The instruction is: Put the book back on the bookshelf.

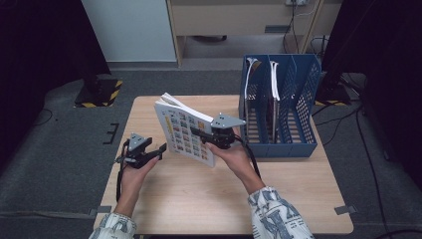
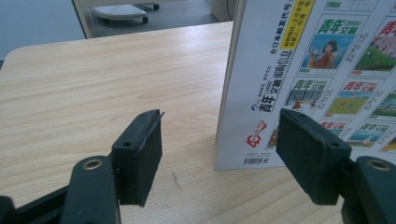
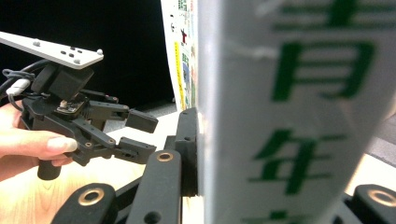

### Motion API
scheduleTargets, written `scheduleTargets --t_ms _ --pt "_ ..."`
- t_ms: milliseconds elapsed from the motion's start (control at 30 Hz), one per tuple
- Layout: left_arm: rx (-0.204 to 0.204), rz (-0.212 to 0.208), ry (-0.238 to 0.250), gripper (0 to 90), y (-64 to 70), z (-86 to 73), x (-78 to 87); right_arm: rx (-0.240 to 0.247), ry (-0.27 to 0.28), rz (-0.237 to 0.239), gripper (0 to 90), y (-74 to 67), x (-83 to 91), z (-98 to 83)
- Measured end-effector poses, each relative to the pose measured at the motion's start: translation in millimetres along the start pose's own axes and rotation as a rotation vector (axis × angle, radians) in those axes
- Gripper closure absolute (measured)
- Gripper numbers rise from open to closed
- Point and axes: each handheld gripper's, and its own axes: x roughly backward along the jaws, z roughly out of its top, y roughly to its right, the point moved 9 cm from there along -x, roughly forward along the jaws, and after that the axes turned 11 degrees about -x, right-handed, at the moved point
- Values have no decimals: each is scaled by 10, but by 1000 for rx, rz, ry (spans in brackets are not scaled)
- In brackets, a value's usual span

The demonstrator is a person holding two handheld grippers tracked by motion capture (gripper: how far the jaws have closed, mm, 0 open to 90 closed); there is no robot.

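A thick magazine (image 1: pixel 185 133) with a white cover of small coloured pictures stands tilted on its lower edge in the middle of the wooden table (image 1: pixel 199 199). My right gripper (image 1: pixel 200 134) is shut on it from the right side; in the right gripper view one pad (image 3: pixel 189 149) presses flat against the magazine's (image 3: pixel 289 116) spine edge. Just to the left, my left gripper (image 1: pixel 161 149) is open and holds nothing. Its jaws (image 2: pixel 219 123) point at the bottom corner of the magazine's (image 2: pixel 317 70) cover without touching it. The left gripper (image 3: pixel 140 134) shows, open, beyond the magazine.
A blue file rack (image 1: pixel 298 134) with several slots stands at the table's back right, close behind my right hand. Two books (image 1: pixel 272 84) stand in its left slots. The table's edges lie near on all sides, with grey floor beyond.
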Motion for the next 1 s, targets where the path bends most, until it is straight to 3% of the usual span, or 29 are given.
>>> scheduleTargets --t_ms 500,1000 --pt "24 24 10 319 -129 -17 58 -6 -7 -7 741 -72 134 47" --pt "31 24 15 322 -144 -23 63 -7 -10 -8 741 -96 282 73"
